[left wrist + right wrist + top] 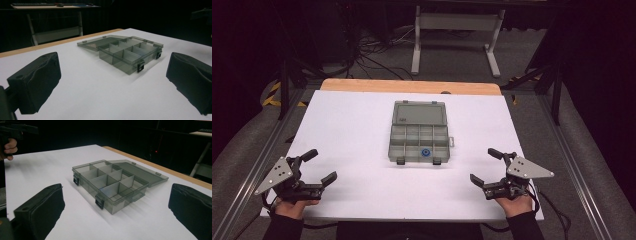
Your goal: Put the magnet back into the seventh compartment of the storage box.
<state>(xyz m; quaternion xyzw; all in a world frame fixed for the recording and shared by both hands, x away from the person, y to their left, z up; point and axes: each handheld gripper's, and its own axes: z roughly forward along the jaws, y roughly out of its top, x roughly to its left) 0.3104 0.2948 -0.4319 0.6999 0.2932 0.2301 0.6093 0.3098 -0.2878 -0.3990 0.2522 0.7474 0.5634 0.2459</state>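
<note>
A person is holding 2 two-jaw grippers over a white table point(352, 130), with a smoky grey compartment box point(420, 142) lying open at the table's middle, well apart from both tools. The box's lid point(420, 113) is lying flat on the far side of the tray, and its 2 black latches point(401, 161) are facing the person. A small blue ring point(425, 152) is sitting in a front-row compartment, toward the right of the tray.

In the high view, the left gripper point(321, 167) is resting near the table's front left corner, its jaws standing wide apart and holding nothing. The right gripper point(485, 166) is mirroring it near the front right corner, jaws likewise spread and empty. The person's hands are wrapping each handle at the bottom edge, and a grey three-cornered plate point(275, 175) is riding atop each tool.

In the left gripper view, the box point(130, 53) is lying ahead of the jaws and slightly right of centre, framed between the 2 black pads but far beyond their reach. In the right gripper view, the box point(112, 186) is lying ahead between the pads, nearer the left one, again untouched, with the other hand point(9, 148) showing at the far upper left.
</note>
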